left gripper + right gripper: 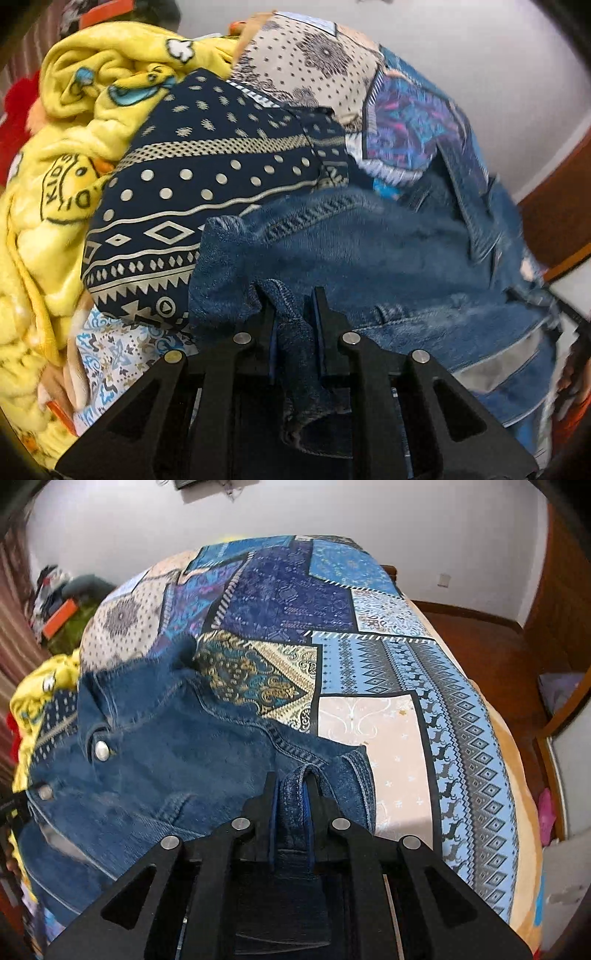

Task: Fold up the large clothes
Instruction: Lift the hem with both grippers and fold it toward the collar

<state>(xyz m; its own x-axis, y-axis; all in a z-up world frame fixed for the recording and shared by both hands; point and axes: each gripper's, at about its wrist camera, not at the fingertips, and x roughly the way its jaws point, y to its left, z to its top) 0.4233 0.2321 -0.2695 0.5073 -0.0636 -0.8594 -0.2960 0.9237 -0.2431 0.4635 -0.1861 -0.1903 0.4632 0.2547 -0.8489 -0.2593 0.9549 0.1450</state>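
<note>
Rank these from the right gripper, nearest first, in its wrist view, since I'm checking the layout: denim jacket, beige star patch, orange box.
1. Denim jacket, clamped in the right gripper.
2. Beige star patch, just right, ahead.
3. Orange box, far left.

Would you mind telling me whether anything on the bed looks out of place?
A crumpled yellow blanket is heaped beside the denim jacket, crowding the patchwork bedspread.
</note>
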